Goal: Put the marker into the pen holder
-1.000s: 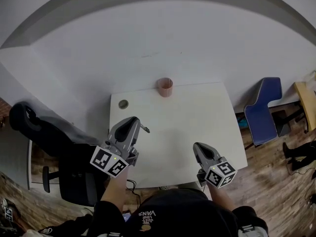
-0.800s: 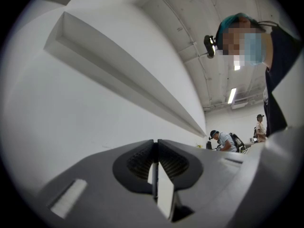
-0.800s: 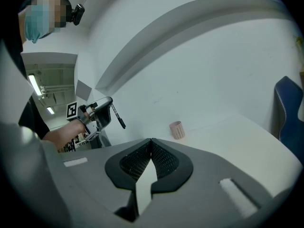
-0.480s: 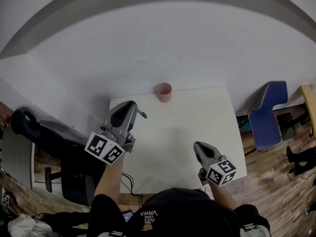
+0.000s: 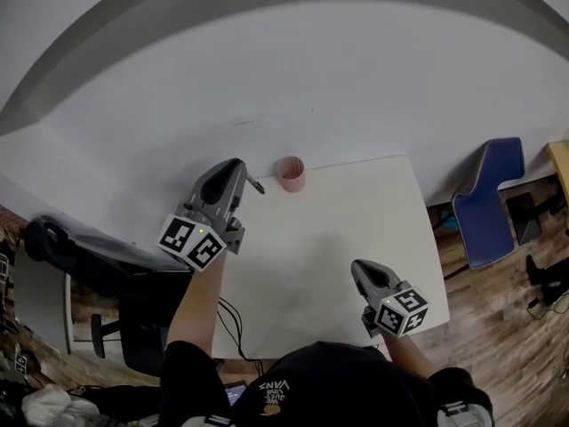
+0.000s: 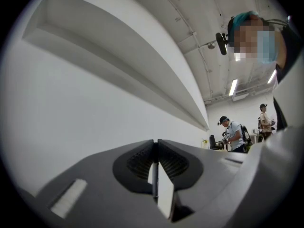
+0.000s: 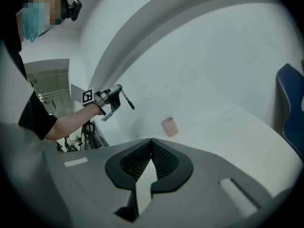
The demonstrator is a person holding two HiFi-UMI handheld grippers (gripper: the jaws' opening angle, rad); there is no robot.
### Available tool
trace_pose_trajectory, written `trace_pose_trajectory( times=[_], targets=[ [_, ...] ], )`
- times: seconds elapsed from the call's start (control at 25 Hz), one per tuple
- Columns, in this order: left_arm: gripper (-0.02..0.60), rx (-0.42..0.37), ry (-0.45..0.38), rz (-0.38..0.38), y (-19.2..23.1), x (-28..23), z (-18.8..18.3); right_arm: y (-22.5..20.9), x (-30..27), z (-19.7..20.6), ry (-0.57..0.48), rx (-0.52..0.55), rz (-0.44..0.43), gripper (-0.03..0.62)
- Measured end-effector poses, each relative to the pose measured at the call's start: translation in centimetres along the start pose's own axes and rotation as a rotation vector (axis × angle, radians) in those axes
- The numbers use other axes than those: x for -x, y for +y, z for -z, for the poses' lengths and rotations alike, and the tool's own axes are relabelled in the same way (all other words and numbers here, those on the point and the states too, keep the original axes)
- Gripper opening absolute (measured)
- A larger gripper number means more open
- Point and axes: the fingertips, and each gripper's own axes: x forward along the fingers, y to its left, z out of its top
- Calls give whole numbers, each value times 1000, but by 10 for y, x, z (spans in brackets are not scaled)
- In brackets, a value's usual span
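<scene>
Above white table (image 5: 342,238), marker (image 5: 254,186) between jaws of left gripper (image 5: 242,175)

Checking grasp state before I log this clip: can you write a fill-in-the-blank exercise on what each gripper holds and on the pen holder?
1. The left gripper, held up in the air, is shut on the ___.
2. The pen holder, standing near the far edge of the table, is ___ in colour.
3. The right gripper has its jaws together, with ___ between them.

Missing words: marker; pink; nothing.
</scene>
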Motion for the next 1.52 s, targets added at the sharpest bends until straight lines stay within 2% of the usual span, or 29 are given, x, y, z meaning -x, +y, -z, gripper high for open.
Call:
trace_pose_trajectory(
  times=[0.52,0.8,1.08,1.52],
  targets=[
    [77,-30,64,5,31,-73,39,-24,-12,18,71,-38,2,1],
    [77,9,112,-20,54,-98,80,-33,-25,24,112,-56,-6,1],
    [77,68,152,-55,74,-113,130,-53,-34,20,109,-67,29,1],
    [77,102,230,-59,80,-122,193,-70,-38,28,115,-96,76,0]
  ],
)
